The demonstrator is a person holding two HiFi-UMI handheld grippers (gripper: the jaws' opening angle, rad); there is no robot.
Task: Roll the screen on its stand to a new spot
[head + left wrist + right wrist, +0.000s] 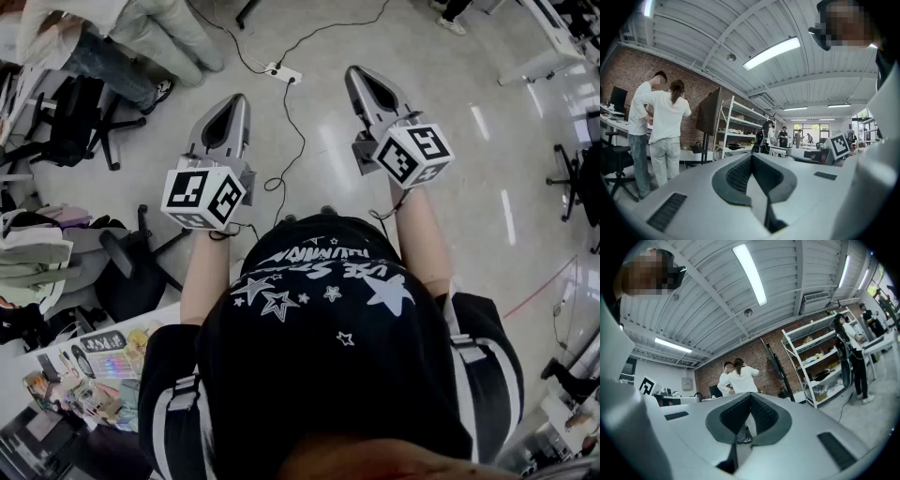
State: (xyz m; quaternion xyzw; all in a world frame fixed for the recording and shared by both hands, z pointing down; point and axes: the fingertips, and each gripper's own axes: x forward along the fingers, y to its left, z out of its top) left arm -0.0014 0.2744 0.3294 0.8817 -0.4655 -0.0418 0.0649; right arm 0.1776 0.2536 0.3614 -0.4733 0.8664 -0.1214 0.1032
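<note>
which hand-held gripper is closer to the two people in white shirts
Left. In the head view the left hand-held gripper is just right of the two people, with bare floor between. The right hand-held gripper is further right, beyond the left one.

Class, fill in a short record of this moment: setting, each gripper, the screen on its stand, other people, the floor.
Setting: workshop with a brick wall and metal shelving
Left gripper: jaws together, empty, held level
Right gripper: jaws together, empty, held level
Screen on its stand: dark, standing across the room beside the shelving, touched by neither gripper
Other people: two people in white tops near the brick wall
Floor: white power strip with cable, ahead of the grippers
</note>
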